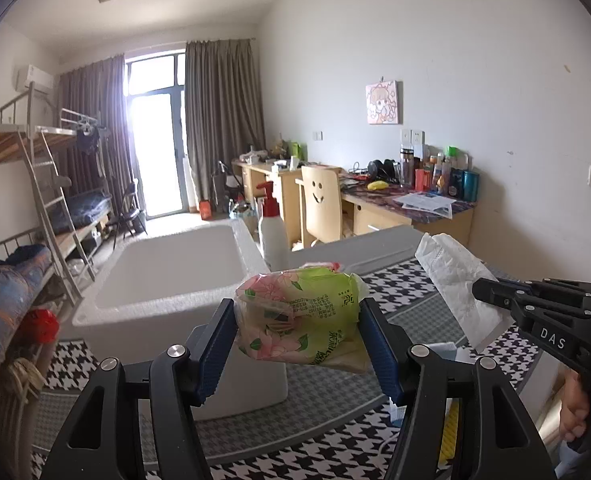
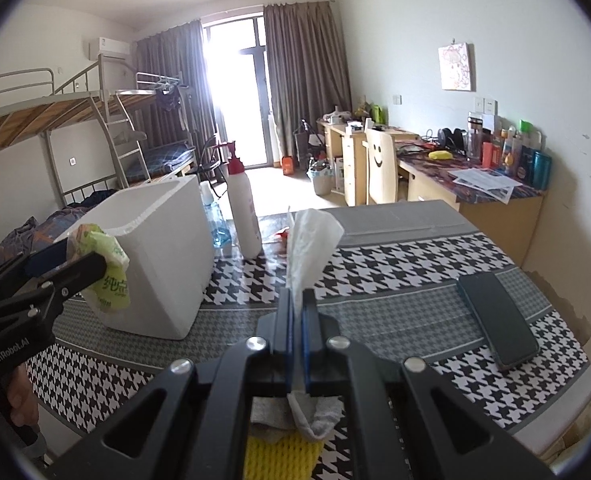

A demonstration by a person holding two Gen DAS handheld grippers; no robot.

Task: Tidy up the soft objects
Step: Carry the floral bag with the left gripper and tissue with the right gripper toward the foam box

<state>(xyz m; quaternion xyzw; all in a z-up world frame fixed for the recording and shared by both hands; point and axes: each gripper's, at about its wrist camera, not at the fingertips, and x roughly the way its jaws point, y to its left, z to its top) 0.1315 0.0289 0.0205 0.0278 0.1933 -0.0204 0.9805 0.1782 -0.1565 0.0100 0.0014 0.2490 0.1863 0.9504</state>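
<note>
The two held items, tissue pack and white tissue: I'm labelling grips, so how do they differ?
The tissue pack is a bulky green, flowered plastic bundle; the white tissue is a thin, plain sheet. The left gripper holds the pack with jaws wide; the right gripper pinches the tissue nearly closed. Both are soft and held above the table.

Left tongs (image 1: 297, 330) clamp green tissue pack (image 1: 301, 314); foam box (image 1: 167, 272) behind.
</note>
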